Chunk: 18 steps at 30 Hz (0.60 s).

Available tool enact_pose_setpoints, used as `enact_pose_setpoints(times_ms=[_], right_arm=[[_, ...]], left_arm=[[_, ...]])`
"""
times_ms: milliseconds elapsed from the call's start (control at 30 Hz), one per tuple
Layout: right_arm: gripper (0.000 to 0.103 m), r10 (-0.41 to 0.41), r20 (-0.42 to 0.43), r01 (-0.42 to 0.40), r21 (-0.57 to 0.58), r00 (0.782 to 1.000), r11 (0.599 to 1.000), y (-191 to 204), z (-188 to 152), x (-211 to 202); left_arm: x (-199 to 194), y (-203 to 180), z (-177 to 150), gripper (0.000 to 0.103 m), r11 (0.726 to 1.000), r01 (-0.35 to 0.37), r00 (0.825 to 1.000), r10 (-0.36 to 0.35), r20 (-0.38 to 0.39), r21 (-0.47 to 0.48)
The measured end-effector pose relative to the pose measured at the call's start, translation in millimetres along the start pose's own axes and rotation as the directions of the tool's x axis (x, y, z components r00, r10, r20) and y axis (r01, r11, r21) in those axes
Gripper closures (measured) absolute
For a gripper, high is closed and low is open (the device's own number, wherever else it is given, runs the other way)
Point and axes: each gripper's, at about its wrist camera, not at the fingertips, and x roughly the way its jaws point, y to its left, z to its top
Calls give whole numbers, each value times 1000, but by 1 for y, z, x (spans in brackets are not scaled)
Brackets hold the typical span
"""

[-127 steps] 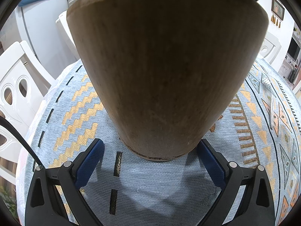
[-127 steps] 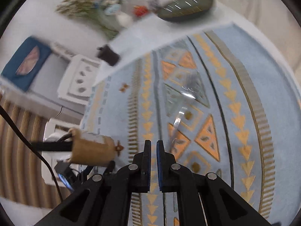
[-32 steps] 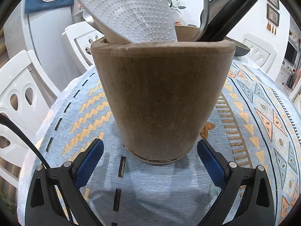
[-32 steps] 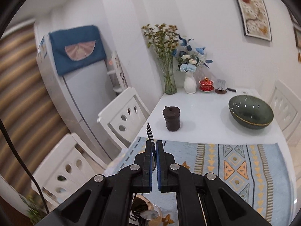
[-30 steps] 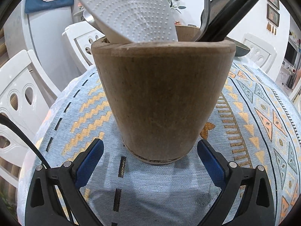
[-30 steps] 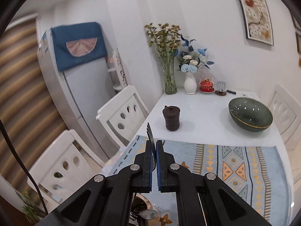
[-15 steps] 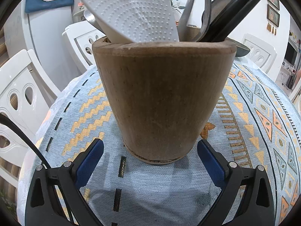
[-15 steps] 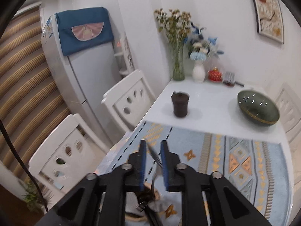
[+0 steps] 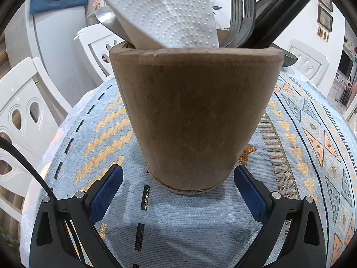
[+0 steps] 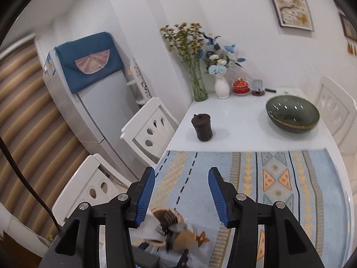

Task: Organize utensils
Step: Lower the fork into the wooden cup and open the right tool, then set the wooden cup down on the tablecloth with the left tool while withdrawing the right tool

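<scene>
A brown wooden utensil holder [image 9: 196, 120] stands upright on the patterned blue cloth [image 9: 189, 223]. It holds a white dotted spatula [image 9: 165, 11], a metal fork [image 9: 243, 15], a spoon and a black handle [image 9: 281, 11]. My left gripper [image 9: 178, 185] is open, its blue pads either side of the holder's base without touching it. My right gripper [image 10: 180, 194] is open and empty, high above the holder [image 10: 171, 230], which shows below it with the utensils inside.
A dark green bowl [image 10: 292, 116], a small dark lidded jar [image 10: 202, 127], two flower vases [image 10: 222, 87] and a red lidded cup stand on the white table beyond the cloth. White chairs [image 10: 151, 127] stand along the left edge; a fridge is behind.
My right gripper held a fork above the holder, opened and let it go; the fork now stands in the holder. My left gripper has not moved.
</scene>
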Motion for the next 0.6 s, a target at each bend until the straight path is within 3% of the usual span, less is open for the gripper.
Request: enact_pose_setpoints(times_ms=[167, 233, 267, 333, 433, 500, 600], right_arm=[[51, -39, 22, 39, 19, 999, 999, -1, -19, -41], [47, -59, 27, 59, 5, 998, 998, 2, -27, -54], [39, -79, 30, 79, -8, 996, 997, 5, -34, -61], [36, -99, 43, 100, -28, 994, 995, 9, -45, -73], [31, -155, 77, 161, -73, 985, 984, 21, -65, -89], [19, -209, 85, 218, -118, 974, 969, 33, -79, -91], [18, -275, 85, 286, -168, 958, 943, 50, -100, -87]], left_arm=[[-15, 3, -5, 3, 1000, 12, 1000, -12, -5, -16], [-24, 4, -10, 3, 1000, 25, 1000, -25, -18, -5], [-32, 4, -14, 3, 999, 31, 999, -31, -23, 7], [-50, 5, -21, 3, 999, 29, 999, -28, -22, 44], [-71, 8, -26, 3, 996, 8, 1000, -7, -12, 90], [-87, 13, -23, 3, 993, -22, 1000, 22, 7, 119], [-103, 24, -18, 3, 986, -91, 995, 84, 54, 138]])
